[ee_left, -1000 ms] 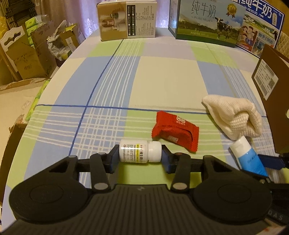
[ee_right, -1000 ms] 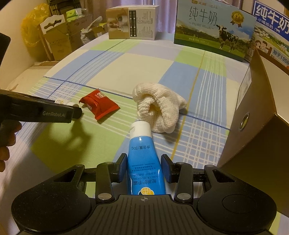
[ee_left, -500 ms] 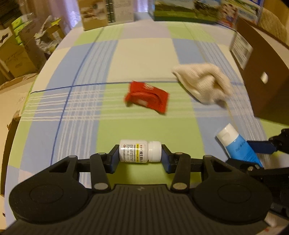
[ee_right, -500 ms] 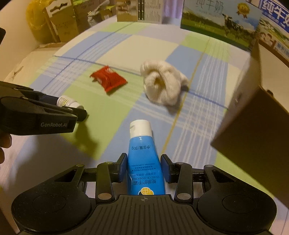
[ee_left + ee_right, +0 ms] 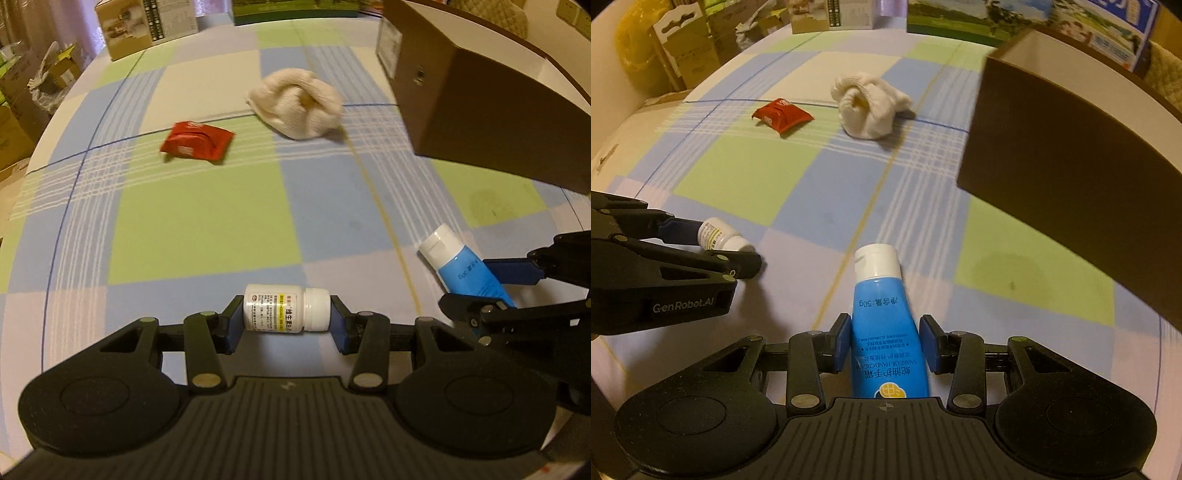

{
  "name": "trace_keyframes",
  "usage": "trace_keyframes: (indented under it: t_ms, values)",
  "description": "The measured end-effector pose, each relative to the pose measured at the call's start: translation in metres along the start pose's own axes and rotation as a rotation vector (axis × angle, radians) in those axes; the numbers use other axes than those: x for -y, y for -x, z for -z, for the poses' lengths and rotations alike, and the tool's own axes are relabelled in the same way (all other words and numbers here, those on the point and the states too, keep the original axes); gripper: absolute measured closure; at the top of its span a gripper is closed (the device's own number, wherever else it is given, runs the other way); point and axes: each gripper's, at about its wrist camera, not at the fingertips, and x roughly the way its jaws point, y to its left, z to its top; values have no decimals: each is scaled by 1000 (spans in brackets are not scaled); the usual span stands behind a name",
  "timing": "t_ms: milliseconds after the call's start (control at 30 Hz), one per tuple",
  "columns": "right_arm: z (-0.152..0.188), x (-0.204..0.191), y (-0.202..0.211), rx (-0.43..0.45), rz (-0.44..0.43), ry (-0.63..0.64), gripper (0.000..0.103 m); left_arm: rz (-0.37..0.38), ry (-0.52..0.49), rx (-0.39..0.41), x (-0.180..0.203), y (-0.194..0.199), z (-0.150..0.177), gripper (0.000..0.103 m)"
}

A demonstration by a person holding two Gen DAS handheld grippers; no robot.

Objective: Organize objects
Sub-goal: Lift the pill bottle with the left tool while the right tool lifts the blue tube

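Observation:
My left gripper (image 5: pixel 286 319) is shut on a small white pill bottle (image 5: pixel 286 308), held sideways with its cap to the right, above the checked tablecloth. My right gripper (image 5: pixel 886 341) is shut on a blue hand-cream tube (image 5: pixel 884 325), white cap pointing forward. In the left wrist view the tube (image 5: pixel 461 266) and right gripper (image 5: pixel 517 291) show at the right. From the right wrist view the left gripper (image 5: pixel 713 245) and bottle (image 5: pixel 718 236) sit at the left. A red packet (image 5: pixel 195 142) and a white cloth (image 5: pixel 299 103) lie farther out on the table.
A brown cardboard box (image 5: pixel 1071 162) with an open top stands at the right. Printed cartons (image 5: pixel 147 26) line the table's far edge. More cardboard boxes (image 5: pixel 683 51) are stacked beyond the table's left side.
Both grippers have risen and pulled back with their objects, so the packet and cloth look farther off. The view has swung right and the brown box looms larger.

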Motion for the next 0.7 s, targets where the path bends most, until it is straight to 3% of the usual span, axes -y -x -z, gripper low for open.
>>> trace_keyframes:
  t_ms: [167,500,600,700]
  values:
    - [20,6,10,31,7,-11,66,-1,-7,4,10,5,9,61]
    - [22,7,7,67,6,-6,59,5,-18,37,14,4,11,61]
    - [23,7,7,69,4,-7,59,12,-26,38,15,3,10,61]
    - [22,5,7,72,3,7,67,18,-36,41,16,3,9,61]
